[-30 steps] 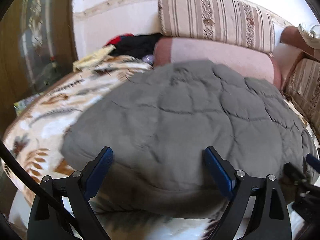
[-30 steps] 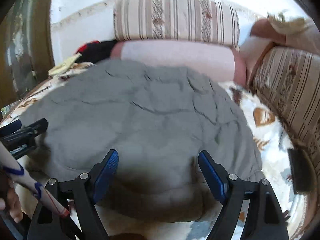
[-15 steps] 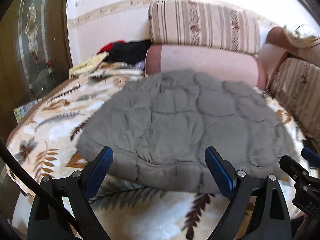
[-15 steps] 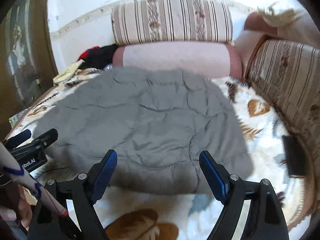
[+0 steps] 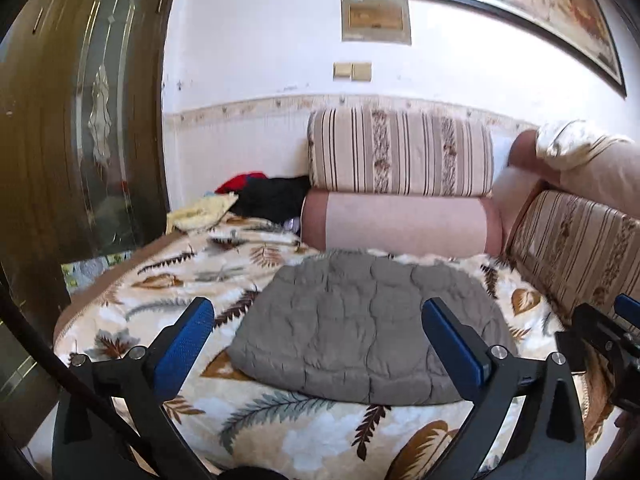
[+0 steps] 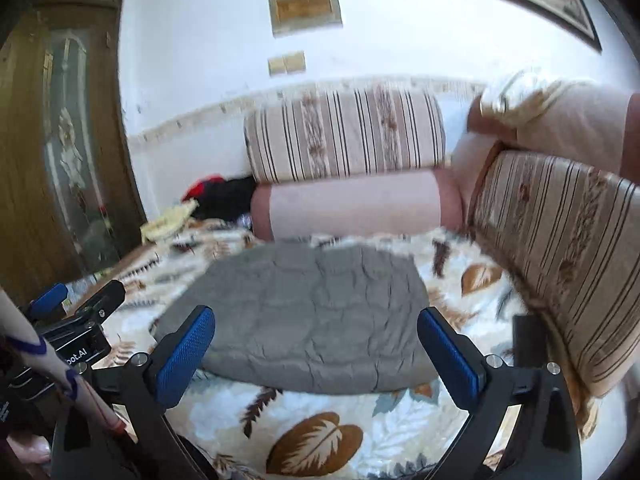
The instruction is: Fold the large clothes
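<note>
A grey quilted garment [image 5: 368,328] lies folded into a compact rounded block on the leaf-patterned blanket [image 5: 280,428]; it also shows in the right wrist view [image 6: 312,316]. My left gripper [image 5: 318,340] is open and empty, held back above the blanket in front of the garment. My right gripper [image 6: 316,344] is open and empty, also back from the garment's near edge. The right gripper shows at the right edge of the left wrist view [image 5: 608,332], and the left gripper at the left edge of the right wrist view [image 6: 76,320].
Striped cushions [image 5: 400,152] and a pink bolster [image 5: 400,228] line the back wall; another striped cushion [image 5: 580,248] lines the right side. A pile of red, black and yellow clothes [image 5: 248,196] lies at the back left. A dark wooden cabinet [image 5: 80,120] stands left.
Both grippers have pulled back and risen away from the garment. It now looks smaller and farther off, and more of the wall shows. The garment itself has stayed put.
</note>
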Demonstrator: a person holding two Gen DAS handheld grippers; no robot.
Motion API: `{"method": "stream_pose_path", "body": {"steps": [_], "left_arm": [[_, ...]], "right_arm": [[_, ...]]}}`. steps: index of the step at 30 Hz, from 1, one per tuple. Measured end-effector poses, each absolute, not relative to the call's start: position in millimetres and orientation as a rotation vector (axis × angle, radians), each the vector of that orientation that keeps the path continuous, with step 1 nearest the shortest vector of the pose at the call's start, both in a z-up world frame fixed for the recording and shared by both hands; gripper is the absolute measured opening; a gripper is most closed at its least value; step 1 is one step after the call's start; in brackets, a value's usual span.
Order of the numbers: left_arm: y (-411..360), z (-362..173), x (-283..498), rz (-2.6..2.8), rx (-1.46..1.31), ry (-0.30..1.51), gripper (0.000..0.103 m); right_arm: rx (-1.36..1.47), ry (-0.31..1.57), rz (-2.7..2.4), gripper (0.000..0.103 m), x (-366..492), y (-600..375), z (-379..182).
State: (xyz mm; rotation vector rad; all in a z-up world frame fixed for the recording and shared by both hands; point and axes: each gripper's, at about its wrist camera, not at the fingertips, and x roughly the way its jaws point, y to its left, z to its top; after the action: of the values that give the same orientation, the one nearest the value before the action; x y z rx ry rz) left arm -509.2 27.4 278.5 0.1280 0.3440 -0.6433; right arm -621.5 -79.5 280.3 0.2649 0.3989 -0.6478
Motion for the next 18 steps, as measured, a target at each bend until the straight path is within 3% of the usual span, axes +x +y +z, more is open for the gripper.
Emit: {"method": "stream_pose_path", "body": {"steps": [18], "left_arm": [[36, 258, -507, -0.546, 0.217, 0.414, 0.103]], "right_arm": [[0.192, 0.439, -0.67, 0.103, -618, -56, 262]]}}
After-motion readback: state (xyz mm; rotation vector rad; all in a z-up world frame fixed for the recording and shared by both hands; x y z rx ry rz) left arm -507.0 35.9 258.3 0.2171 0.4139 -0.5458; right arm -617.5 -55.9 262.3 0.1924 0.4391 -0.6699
